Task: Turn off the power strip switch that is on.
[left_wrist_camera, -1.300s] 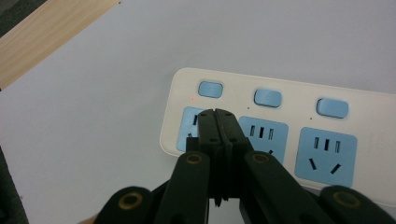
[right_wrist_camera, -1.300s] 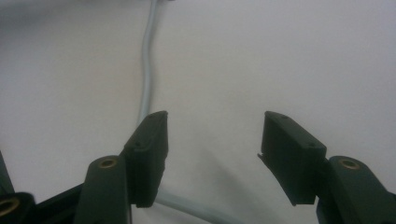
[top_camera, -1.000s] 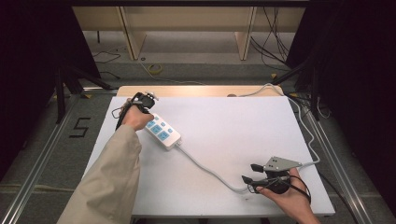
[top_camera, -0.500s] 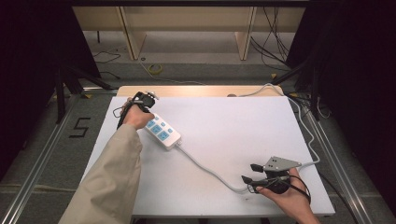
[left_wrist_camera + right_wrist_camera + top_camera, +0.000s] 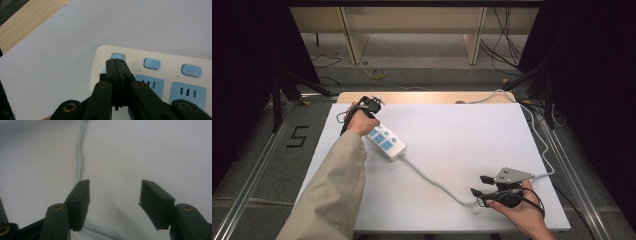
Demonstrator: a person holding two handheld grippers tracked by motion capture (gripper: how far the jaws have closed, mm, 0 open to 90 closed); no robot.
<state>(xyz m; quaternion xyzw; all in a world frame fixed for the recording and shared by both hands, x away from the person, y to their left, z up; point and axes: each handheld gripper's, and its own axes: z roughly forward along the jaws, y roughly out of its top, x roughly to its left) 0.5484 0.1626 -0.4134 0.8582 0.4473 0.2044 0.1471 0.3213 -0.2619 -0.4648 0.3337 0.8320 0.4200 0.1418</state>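
A white power strip point(image 5: 384, 141) with blue sockets and blue switches lies on the white table point(image 5: 452, 135), at its left. My left gripper point(image 5: 117, 62) is shut, and its joined tips rest on the end blue switch point(image 5: 120, 56) of the strip point(image 5: 160, 72). In the high view the left gripper point(image 5: 371, 107) sits at the strip's far end. The strip's white cord point(image 5: 432, 180) runs across the table to my right gripper point(image 5: 479, 185), which is open near the front right. The cord point(image 5: 80, 157) passes beside its left fingertip point(image 5: 81, 195) and under the jaws.
A wooden strip point(image 5: 427, 97) edges the table's far side. Another white cable point(image 5: 537, 135) trails along the right edge. A floor marking "5" point(image 5: 298, 136) lies left of the table. Dark curtains and stands flank both sides.
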